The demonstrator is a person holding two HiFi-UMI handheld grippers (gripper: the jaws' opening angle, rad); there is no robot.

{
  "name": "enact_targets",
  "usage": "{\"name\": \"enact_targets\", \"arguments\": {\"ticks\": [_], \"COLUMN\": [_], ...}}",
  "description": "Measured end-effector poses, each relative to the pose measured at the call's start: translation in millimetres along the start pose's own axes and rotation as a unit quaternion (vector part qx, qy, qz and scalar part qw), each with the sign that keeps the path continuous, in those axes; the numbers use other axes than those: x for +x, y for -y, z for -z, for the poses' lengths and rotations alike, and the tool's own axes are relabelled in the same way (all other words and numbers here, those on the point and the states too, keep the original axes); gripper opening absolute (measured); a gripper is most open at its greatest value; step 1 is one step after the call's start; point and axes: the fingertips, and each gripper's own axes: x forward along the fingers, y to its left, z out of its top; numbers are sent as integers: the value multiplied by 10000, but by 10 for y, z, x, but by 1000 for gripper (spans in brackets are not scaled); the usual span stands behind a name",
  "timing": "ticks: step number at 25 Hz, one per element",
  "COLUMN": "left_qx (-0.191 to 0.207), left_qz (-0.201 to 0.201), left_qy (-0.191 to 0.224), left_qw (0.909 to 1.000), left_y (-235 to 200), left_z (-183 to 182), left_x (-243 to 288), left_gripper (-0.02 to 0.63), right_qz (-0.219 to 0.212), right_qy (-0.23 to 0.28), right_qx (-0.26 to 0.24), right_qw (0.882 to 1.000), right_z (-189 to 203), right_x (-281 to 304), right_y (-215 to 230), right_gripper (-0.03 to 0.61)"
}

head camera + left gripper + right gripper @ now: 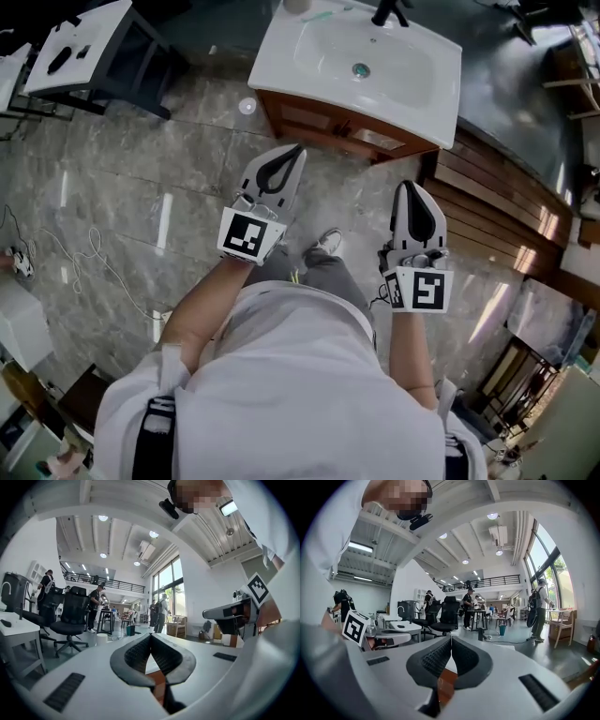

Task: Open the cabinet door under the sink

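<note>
- Cabinet door (323, 120): it sits in the brown wooden front under the white sink (394, 80), at 12 o'clock from both your claws in the head view.
- The front runs slantwise, from about 10 o'clock to 4 o'clock, and shows framed panels. I can't make out a handle from above.
- Your left claw (297, 148) points toward the front's left half and looks the nearer. Your right claw (410, 185) hangs off the right corner.
- Both claws are clenched on nothing, pads pressed together.
- You likely need to drop lower and find the door's edge first.
</note>
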Motion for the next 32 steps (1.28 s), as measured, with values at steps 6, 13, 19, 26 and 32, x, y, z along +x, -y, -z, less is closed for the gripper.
{"name": "enact_targets", "arguments": {"ticks": [6,13,19,26,32], "left_qx": [17,-1,3,130,171], "left_qz": [-60,-2,-9,73,146], "left_qy": [-135,-219,-367,-472,-587], "left_qw": [9999,9998,9993,9988,9980], "left_y": [-135,-191,-231,-256,-244], "left_z": [581,1377,2175,2940,3540], "left_x": [291,546,715,951,1168], "left_gripper": [14,14,14,14,15], "right_qz": [-134,-126,-211,-323,-383], "right_qy": [-185,-205,-252,-225,-202], "right_qx": [35,90,140,166,143], "right_qw": [9997,9997,9994,9991,9990], "right_z": [575,1312,2032,2749,3259], "right_x": [397,698,869,1125,1332], "right_y": [159,258,280,319,406], "right_gripper": [31,32,32,31,31]}}
